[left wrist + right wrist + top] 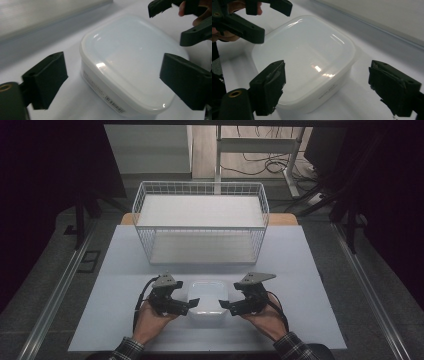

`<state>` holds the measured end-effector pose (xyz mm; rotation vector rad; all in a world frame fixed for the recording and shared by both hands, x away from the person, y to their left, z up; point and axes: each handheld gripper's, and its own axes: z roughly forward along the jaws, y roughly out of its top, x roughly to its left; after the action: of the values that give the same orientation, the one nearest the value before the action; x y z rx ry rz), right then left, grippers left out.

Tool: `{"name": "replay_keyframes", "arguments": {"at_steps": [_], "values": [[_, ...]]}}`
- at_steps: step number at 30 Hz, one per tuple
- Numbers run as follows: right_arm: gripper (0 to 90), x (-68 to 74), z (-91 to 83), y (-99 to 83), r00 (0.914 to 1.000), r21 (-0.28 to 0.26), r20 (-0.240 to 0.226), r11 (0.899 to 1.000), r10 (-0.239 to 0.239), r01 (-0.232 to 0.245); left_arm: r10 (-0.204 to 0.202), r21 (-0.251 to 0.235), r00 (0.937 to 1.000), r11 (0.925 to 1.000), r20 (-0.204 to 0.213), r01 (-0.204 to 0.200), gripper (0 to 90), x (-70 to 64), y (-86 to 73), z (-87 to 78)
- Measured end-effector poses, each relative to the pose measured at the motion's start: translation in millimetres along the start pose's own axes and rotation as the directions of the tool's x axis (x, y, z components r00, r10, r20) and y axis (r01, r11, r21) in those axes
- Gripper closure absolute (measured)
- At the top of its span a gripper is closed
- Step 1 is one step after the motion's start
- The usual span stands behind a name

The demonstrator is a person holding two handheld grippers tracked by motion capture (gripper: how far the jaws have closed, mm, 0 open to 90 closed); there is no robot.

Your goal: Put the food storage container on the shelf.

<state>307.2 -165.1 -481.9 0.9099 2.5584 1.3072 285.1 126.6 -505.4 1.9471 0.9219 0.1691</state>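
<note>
The room is dark, with a grey floor and cables at the top of the frame. One pale desk (125, 320) fills the middle. One white wire basket (200, 222) stands in the upper middle. One white box (207, 301) with a shut, shiny lid sits in the lower middle, a label on its side. Two tools flank it: the left tool (191, 304) and the right tool (223, 306) both gape wide, holding nothing.

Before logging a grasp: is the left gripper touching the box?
Apart. In the left gripper view the left gripper has its jaws wide open, with bare table showing between each jaw and the box.
</note>
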Motion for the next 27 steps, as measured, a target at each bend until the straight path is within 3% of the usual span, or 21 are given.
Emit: {"name": "replay_keyframes", "arguments": {"at_steps": [2,5,7,9,12,15,18,19,20,22,23,25,27], "values": [[11.0,0.7,4.3,-1.1,0.9999,0.013,-0.009,1.000,0.005,-0.005,0.002,0.027,1.0000,0.9996,0.002,-0.002,6.4,0.0,-2.8,4.1],[8.1,1.7,10.1,-3.8,0.9998,0.045,-0.019,0.999,-0.001,0.002,-0.011,0.030,0.9989,0.9995,0.045,0.009,9.1,0.9,-5.1,4.4],[8.1,0.9,11.5,-5.1,0.9991,0.044,-0.035,0.999,0.025,-0.024,-0.023,0.033,0.9975,0.9992,0.066,0.021,14.2,0.5,-5.8,3.3],[8.5,0.3,11.8,-6.0,0.9979,0.052,-0.052,0.998,0.040,-0.037,-0.043,0.039,0.9927,0.9985,0.113,0.039,18.3,1.1,-7.9,2.2],[12.3,0.2,12.7,-10.2,0.9904,0.073,-0.115,0.995,0.078,-0.070,-0.056,0.058,0.9872,0.9972,0.150,0.047,24.7,-1.9,-11.5,-1.2],[13.6,5.7,11.5,-13.2,0.9888,0.093,-0.124,0.993,0.083,-0.071,-0.051,0.074,0.9881,0.9964,0.145,0.041,29.0,-6.2,-13.9,-6.4],[26.3,12.7,3.2,-12.1,0.9933,0.086,-0.084,0.994,0.079,-0.072,-0.063,0.073,0.9885,0.9959,0.138,0.053,39.8,-6.7,-15.8,-13.9],[37.1,13.4,-1.3,-11.0,0.9937,0.073,-0.063,0.993,0.092,-0.088,-0.067,0.063,0.9898,0.9963,0.126,0.059,48.7,-6.9,-16.0,-17.5],[37.1,13.4,-1.3,-11.0,0.9937,0.073,-0.063,0.993,0.092,-0.088,-0.077,0.064,0.9896,0.9955,0.121,0.070,48.7,-6.8,-15.7,-19.0],[46.4,13.5,-5.7,-10.2,0.9927,0.063,-0.047,0.992,0.111,-0.108,-0.090,0.067,0.9890,0.9944,0.117,0.082,50.5,-7.0,-15.6,-19.9],[54.3,12.5,-9.2,-9.7,0.9873,0.065,-0.047,0.987,0.152,-0.149,-0.095,0.067,0.9883,0.9939,0.120,0.087,54.8,-6.6,-15.6,-21.0],[56.9,11.6,-10.6,-10.1,0.9848,0.063,-0.052,0.985,0.166,-0.162,-0.103,0.061,0.9880,0.9935,0.115,0.097,57.0,-6.4,-15.5,-23.5],[63.3,9.3,-13.9,-11.8,0.9748,0.037,-0.065,0.977,0.214,-0.211,-0.102,0.048,0.9909,0.9940,0.089,0.098,61.5,-7.8,-14.8,-24.6]]}}
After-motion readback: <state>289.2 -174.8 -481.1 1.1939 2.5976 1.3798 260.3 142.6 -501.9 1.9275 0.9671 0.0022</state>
